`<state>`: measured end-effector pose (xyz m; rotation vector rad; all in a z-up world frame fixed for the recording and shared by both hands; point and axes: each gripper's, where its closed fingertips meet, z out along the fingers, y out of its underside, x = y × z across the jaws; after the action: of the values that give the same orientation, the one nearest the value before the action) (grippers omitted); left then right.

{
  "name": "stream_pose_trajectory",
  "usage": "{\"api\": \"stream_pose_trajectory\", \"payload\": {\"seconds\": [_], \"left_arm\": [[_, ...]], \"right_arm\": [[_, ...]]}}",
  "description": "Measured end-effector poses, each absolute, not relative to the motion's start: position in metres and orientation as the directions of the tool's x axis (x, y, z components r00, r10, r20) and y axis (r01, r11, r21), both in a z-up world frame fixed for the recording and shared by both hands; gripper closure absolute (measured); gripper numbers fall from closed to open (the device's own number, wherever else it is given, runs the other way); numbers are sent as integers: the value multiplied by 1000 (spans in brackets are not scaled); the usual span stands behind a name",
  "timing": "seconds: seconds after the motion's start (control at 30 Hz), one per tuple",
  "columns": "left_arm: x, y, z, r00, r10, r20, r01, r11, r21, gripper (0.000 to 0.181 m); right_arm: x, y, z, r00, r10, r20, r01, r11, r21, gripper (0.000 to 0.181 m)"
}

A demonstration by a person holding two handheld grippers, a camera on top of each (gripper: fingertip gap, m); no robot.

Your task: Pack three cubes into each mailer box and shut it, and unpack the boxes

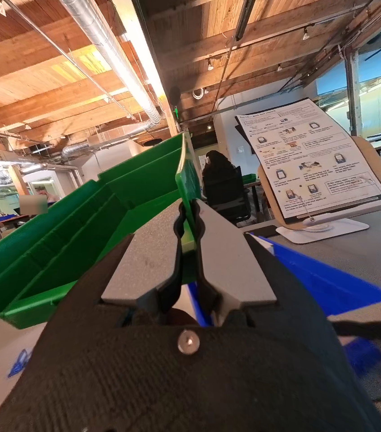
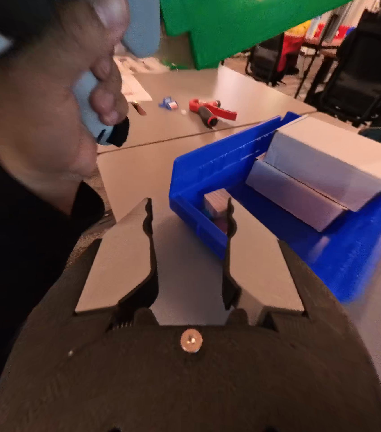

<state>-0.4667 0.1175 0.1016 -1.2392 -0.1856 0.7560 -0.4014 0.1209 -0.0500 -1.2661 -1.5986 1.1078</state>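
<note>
Here the left tongs pinch the raised green bin's wall; the right tongs hang spread beside the blue bin holding two boxes and cubes. Likely between rounds; next, reach a box.

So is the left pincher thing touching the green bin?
Touching. The left wrist view shows the left gripper clamped shut on the green bin wall, one finger pressed on each side.
</note>
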Motion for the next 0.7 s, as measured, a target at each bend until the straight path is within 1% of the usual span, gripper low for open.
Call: {"api": "stream_pose_trajectory", "payload": {"seconds": [0.13,0.33,0.43,0.53,0.6,0.7], "left_arm": [[-460,111,109,736,618,-276,-441,129,-888,179],[-413,128,124,771,545,-330,-491,180,-852,180],[-373,150,124,798,459,-389,-519,196,-832,180],[-326,181,112,825,341,-451,-534,209,-819,180],[-290,201,99,845,240,-478,-528,223,-820,180],[-239,227,76,856,102,-507,-516,241,-822,179]], "right_arm": [[-363,147,-37,-219,975,34,277,96,-956,116],[-306,232,-16,-74,996,58,239,74,-968,121],[-275,265,8,-11,997,82,192,83,-978,123],[-245,289,30,29,992,125,158,119,-980,119],[-225,293,40,3,988,157,147,155,-977,112],[-191,291,56,-55,973,223,129,228,-965,106]]}}
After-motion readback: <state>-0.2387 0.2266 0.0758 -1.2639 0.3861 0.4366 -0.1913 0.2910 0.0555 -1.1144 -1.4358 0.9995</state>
